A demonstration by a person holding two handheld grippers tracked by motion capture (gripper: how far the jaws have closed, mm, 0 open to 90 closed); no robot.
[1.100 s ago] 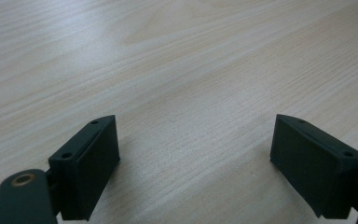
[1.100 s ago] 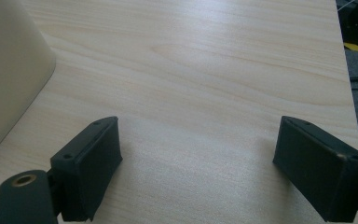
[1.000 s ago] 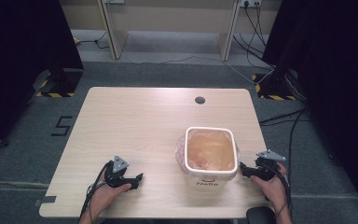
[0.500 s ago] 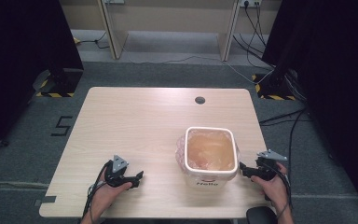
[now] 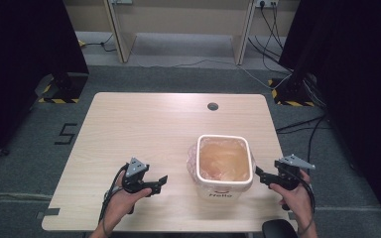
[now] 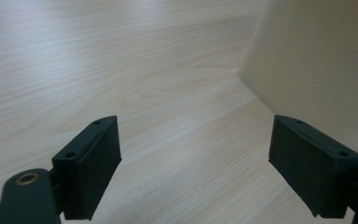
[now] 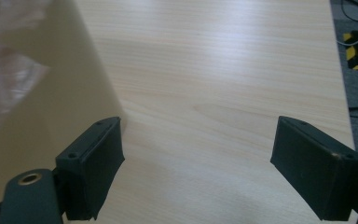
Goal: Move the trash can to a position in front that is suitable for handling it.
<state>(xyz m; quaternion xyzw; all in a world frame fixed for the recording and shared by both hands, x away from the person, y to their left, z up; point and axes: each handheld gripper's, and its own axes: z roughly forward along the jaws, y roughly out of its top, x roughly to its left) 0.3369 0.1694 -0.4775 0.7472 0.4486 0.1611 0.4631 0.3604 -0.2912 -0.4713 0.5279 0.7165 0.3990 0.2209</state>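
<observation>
A white square bin (image 5: 224,168) lined with a clear plastic bag stands on the wooden table (image 5: 144,129) near its front right. My left gripper (image 5: 159,182) rests on the table left of the bin, jaws open and empty, pointing toward it. In the left gripper view the bin's pale wall (image 6: 317,60) rises at the right beyond my left gripper (image 6: 196,163). My right gripper (image 5: 260,176) sits at the table's right edge, open and empty, close to the bin's right side. The bin wall (image 7: 37,107) stands at the left in the right gripper view, beside my right gripper (image 7: 198,168).
A small round cable hole (image 5: 212,106) lies near the table's far edge. Grey carpet surrounds the table, with cables (image 5: 278,74) and yellow-black striped stand bases (image 5: 59,91) behind it. A person's hands hold both grippers from the near edge.
</observation>
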